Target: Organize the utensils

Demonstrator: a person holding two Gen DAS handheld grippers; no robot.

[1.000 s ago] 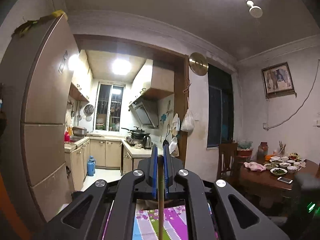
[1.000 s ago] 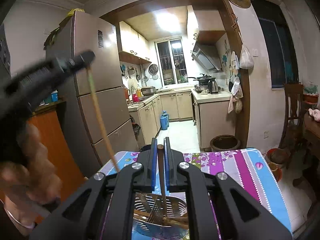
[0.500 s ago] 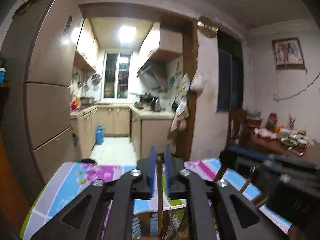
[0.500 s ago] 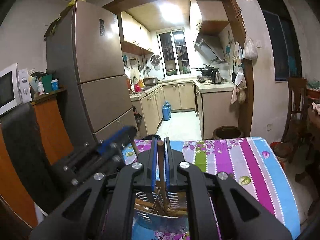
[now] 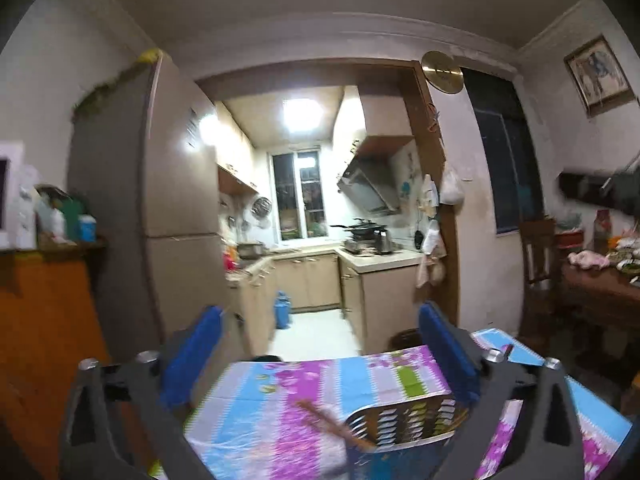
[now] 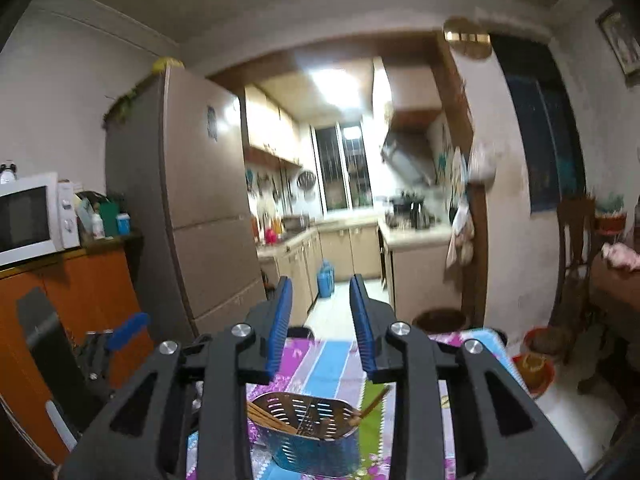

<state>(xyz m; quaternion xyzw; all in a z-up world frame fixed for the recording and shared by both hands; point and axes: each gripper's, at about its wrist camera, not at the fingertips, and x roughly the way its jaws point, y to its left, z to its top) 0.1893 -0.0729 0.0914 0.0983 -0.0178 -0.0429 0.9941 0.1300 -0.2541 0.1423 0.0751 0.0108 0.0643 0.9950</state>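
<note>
1. While its blue pads stand as wide apart as they go, the left gripper holds nothing; its jaws have just been opening, and only air and tablecloth lie between them.
2. The right gripper is parted a little, its jaws also just having been opening, with nothing between the pads.
3. In the left wrist view a blurred chopstick lies low, at about six o'clock from the gripper, its long axis running from ten o'clock down to four o'clock, the lower end at the rim of the utensil holder.
4. In the right wrist view the perforated metal utensil holder sits at six o'clock below the pads, on the striped floral tablecloth.
5. Several chopsticks lie inside it, slanting from nine o'clock toward four o'clock; one more leans out at two o'clock.
6. The left gripper shows at nine o'clock in that view, blurred.
</note>
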